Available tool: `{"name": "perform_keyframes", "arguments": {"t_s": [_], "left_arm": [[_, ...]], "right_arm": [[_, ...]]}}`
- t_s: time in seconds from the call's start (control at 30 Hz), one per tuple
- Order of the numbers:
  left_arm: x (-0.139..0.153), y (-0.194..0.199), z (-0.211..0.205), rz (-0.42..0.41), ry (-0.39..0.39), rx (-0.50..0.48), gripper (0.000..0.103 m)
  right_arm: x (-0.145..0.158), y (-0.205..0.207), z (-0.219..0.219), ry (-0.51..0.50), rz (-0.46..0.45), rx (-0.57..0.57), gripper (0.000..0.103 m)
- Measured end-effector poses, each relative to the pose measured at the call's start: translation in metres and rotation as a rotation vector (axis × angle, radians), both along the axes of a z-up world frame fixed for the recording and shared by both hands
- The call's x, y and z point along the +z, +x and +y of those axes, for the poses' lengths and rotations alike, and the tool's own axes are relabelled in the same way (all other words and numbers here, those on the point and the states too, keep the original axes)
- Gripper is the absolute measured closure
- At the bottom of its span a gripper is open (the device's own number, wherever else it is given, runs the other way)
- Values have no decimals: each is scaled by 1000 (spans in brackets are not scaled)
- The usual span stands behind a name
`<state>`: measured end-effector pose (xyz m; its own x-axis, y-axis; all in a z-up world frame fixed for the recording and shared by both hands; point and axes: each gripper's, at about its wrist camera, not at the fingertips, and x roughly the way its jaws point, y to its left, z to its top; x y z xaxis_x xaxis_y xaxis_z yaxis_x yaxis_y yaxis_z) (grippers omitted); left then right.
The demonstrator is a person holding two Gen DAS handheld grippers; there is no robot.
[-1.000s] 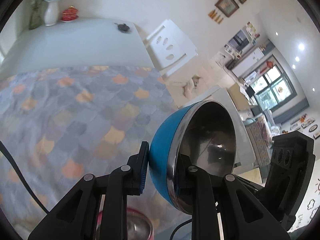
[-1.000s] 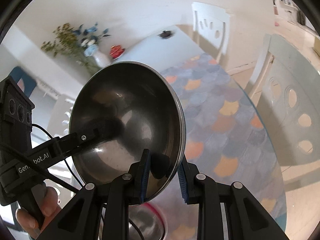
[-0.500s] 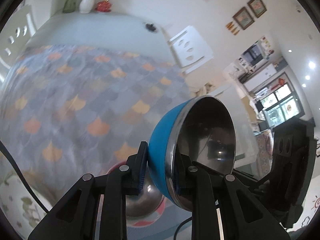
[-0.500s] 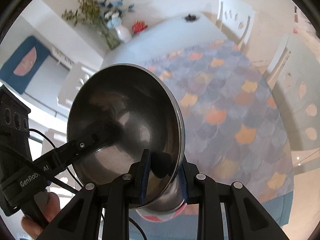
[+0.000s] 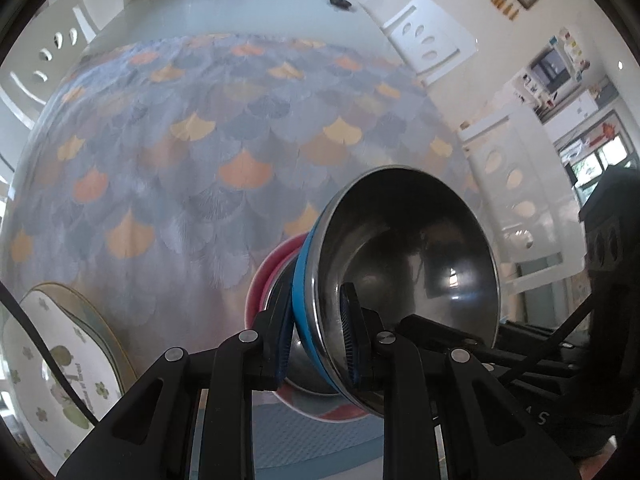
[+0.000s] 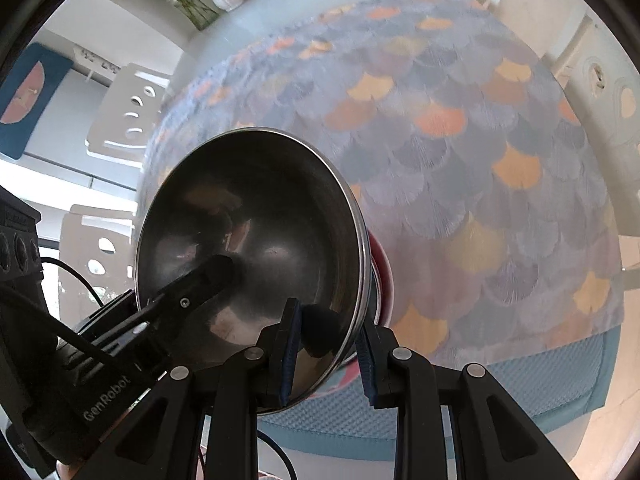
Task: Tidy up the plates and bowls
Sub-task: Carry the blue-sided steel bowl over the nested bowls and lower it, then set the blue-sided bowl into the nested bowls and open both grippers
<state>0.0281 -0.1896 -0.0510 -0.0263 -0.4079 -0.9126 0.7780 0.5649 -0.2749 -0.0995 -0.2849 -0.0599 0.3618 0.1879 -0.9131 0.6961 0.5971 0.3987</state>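
Left tool [image 5: 318, 334]: jaws clamped on the rim of the blue bowl [image 5: 400, 280], one ribbed blue pad on the matte blue outer wall, the other inside against the polished steel lining. Right tool [image 6: 328, 354]: same bowl gripped at the opposite rim, one pad inside, one outside. Both tools angle steeply downward; bowl held tilted on edge, mouth turned toward the left tool's right side.

Directly under it, near the bench's near edge, sits a pink bowl [image 5: 272, 272], round, also steel-lined; contact between the two cannot be judged. A flat plate [image 5: 52, 364] with green floral print and a gilt rim lies by the near left corner. Bench covered with a cloth [image 5: 200, 152] of fan-scale pattern in grey, blue and orange; a teal waffle-textured mat [image 6: 540, 384] lies along the near edge.

Left tool body, seen from the right wrist, reads "GenRobot".
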Motion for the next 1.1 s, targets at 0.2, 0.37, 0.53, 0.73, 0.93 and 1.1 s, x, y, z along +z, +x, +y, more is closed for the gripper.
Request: {"name": "perform_keyframes", "arguments": {"t_s": [0.2,0.37,0.53,0.73,0.93,1.1], "left_arm": [[-7,-8,-1,-20,41,-41,85],[-10,-11,0,-34,67,-64,82],[-7,-3,5,-46,76,-54,72],[-11,9,11,1,70,-18,72],[-12,8,11,1,68,-24,72],[-12,6,9,0,65,-31,72]], "right_arm": [[-6,0,5,15,38,0,78],[-9,-4,8,22,59,0,78],[-10,-1,8,18,66,-6,77],[-5,5,11,-26,72,21,76],[-7,1,6,-21,88,-11,76],[0,-9,-4,-47,84,-43,76]]}}
